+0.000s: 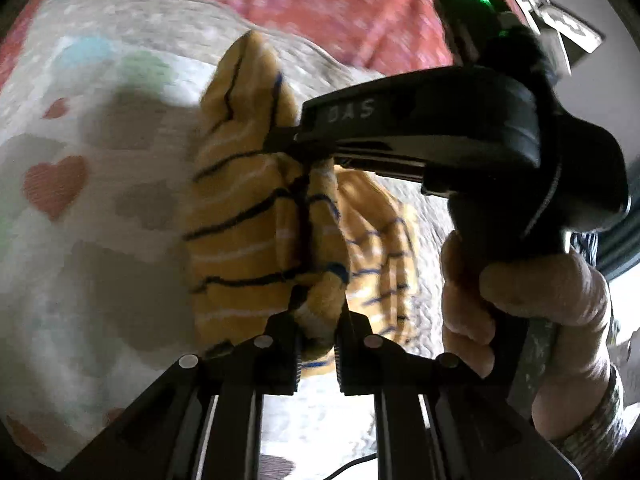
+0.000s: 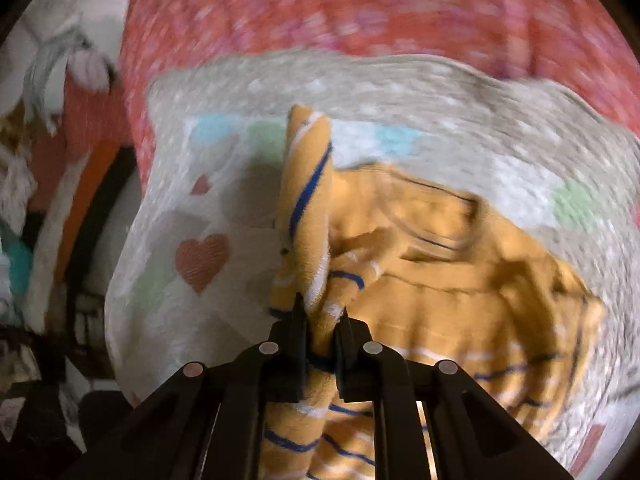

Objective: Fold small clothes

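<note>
Yellow striped garment (image 1: 256,216) hangs bunched above a white blanket (image 1: 80,248) printed with hearts; dark and white stripes run across it. Left gripper (image 1: 318,308) is closed tight on a fold of the cloth, with fabric pinched between its two fingers at the near edge of the left wrist view. Right gripper (image 1: 296,140) enters that view from the right, held in the person's right hand (image 1: 520,312), and its tips clamp the same garment higher up. In the right wrist view the right gripper (image 2: 322,316) is likewise closed on a bunched fold, which stands up between the fingers, while the rest of the yellow striped garment (image 2: 460,280) spreads to the right over the white blanket (image 2: 192,320). Red patterned bedspread (image 2: 360,12) lies on the far side. Both views are motion-blurred.
</note>
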